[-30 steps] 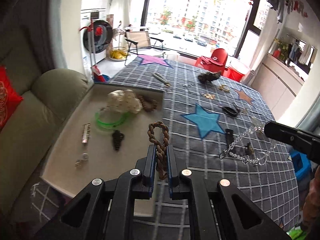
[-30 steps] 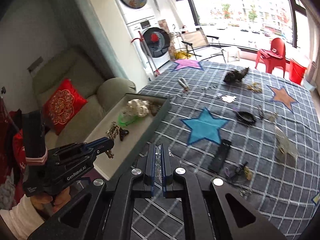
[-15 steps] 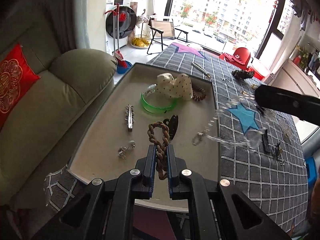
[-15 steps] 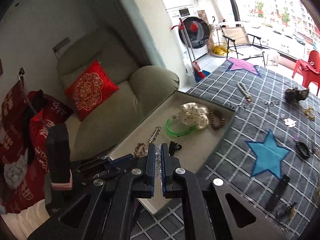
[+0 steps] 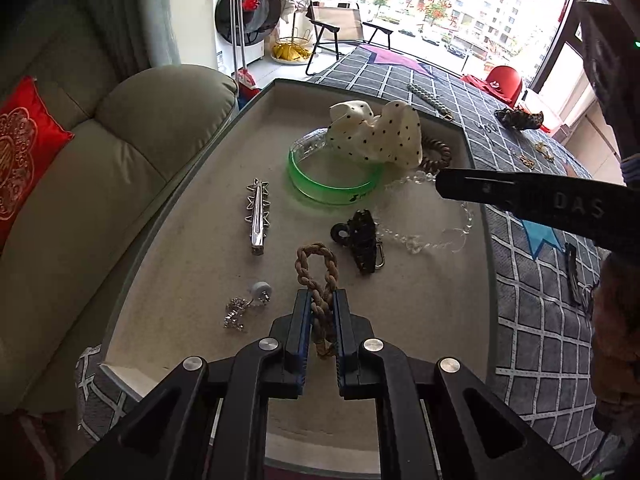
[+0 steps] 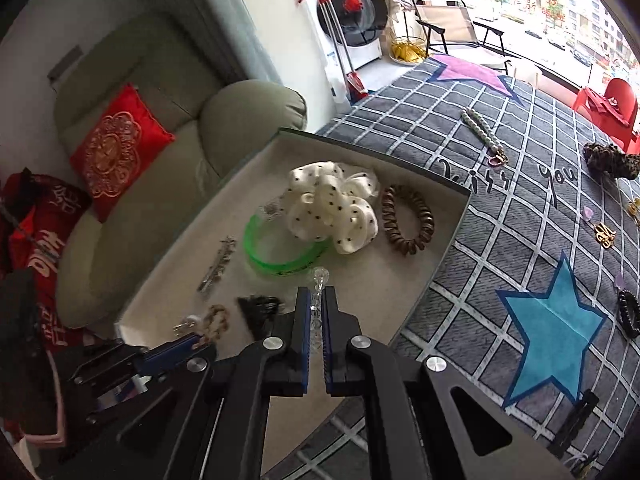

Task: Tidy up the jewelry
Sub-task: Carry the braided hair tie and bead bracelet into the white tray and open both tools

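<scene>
My left gripper (image 5: 320, 296) is shut on a brown braided cord bracelet (image 5: 317, 268) and holds it low over the near part of the beige tray (image 5: 192, 240). My right gripper (image 6: 316, 294) is shut on a clear crystal bead bracelet (image 6: 320, 280), which hangs into the tray at its right side (image 5: 432, 236). The right gripper also shows in the left wrist view (image 5: 444, 186). In the tray lie a green bangle (image 5: 332, 184), a polka-dot scrunchie (image 5: 380, 136), a brown coil hair tie (image 6: 408, 220), a black claw clip (image 5: 360, 236), a silver star barrette (image 5: 258, 216) and a small silver earring (image 5: 244, 308).
On the grey checked cloth (image 6: 500, 240) lie a pearl strand (image 6: 480, 128), a leopard scrunchie (image 6: 612, 160), gold charms (image 6: 604, 234), a black coil tie (image 6: 630, 314) and a black clip (image 6: 576, 420). A green sofa (image 5: 100, 160) with a red cushion (image 6: 116, 148) stands left of the tray.
Both grippers have moved left from the cloth to over the tray and come lower. The crystal bracelet now drapes onto the tray floor. The braided bracelet stays gripped.
</scene>
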Demonstrator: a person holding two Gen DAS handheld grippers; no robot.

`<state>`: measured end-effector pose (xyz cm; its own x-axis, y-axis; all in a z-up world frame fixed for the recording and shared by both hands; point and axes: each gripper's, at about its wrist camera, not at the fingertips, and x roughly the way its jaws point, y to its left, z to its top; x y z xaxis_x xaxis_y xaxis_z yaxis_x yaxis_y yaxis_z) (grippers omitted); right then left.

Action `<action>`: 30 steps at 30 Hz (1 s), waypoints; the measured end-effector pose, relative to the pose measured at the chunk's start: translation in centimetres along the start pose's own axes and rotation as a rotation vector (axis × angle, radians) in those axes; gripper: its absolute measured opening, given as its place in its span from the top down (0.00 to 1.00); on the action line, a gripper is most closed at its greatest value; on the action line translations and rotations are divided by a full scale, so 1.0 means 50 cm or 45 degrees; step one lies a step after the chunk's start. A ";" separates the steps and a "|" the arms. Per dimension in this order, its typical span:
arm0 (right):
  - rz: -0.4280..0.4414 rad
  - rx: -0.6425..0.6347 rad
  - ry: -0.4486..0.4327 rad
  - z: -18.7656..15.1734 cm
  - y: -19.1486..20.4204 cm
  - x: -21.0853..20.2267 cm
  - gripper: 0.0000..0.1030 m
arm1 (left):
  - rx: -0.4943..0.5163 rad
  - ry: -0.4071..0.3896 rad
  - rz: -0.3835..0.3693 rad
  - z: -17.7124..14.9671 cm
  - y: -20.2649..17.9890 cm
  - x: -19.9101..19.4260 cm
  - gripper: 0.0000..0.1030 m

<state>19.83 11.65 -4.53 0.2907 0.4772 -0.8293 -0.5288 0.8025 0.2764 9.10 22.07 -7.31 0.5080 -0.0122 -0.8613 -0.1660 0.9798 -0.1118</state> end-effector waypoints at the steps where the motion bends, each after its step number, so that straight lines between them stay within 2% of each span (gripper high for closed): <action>1: -0.006 0.002 0.006 0.002 -0.002 0.006 0.95 | -0.001 0.001 0.012 0.001 -0.002 0.003 0.88; 9: -0.045 0.024 0.086 0.010 -0.013 0.065 0.94 | -0.005 0.027 0.054 0.005 0.006 0.016 0.88; 14: -0.056 0.029 0.107 0.008 -0.014 0.072 0.93 | 0.007 0.028 0.100 0.006 0.002 0.017 0.88; 15: -0.055 0.032 0.109 0.009 -0.014 0.072 0.90 | 0.005 0.031 0.112 0.006 0.002 0.016 0.88; 16: -0.050 0.035 0.105 0.011 -0.014 0.068 0.82 | 0.005 0.033 0.117 0.006 0.002 0.015 0.87; 17: -0.048 0.037 0.096 0.012 -0.012 0.064 0.76 | 0.006 0.029 0.123 0.006 0.001 0.014 0.81; 18: -0.044 0.042 0.074 0.012 -0.010 0.051 0.57 | 0.009 0.020 0.126 0.006 0.001 0.010 0.54; 19: -0.037 0.044 0.053 0.012 -0.009 0.041 0.44 | 0.009 -0.003 0.132 0.006 0.001 0.004 0.38; 20: -0.026 0.046 0.022 0.012 -0.008 0.023 0.42 | 0.005 -0.039 0.144 0.005 0.000 -0.005 0.17; 22: -0.014 0.055 -0.012 0.012 -0.010 -0.003 0.41 | 0.017 -0.090 0.155 0.007 -0.004 -0.020 0.14; 28: -0.003 0.114 -0.091 -0.012 -0.026 -0.077 0.33 | 0.038 -0.114 0.158 0.016 -0.009 -0.043 0.14; 29: -0.001 0.121 -0.100 -0.021 -0.029 -0.089 0.32 | 0.038 -0.120 0.160 0.015 -0.011 -0.048 0.12; 30: 0.001 0.127 -0.105 -0.027 -0.030 -0.097 0.29 | 0.039 -0.124 0.162 0.014 -0.013 -0.052 0.00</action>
<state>18.14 7.64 -1.58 0.3572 0.5023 -0.7874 -0.4480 0.8319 0.3274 8.48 21.62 -4.63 0.5643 0.1304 -0.8152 -0.2089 0.9779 0.0119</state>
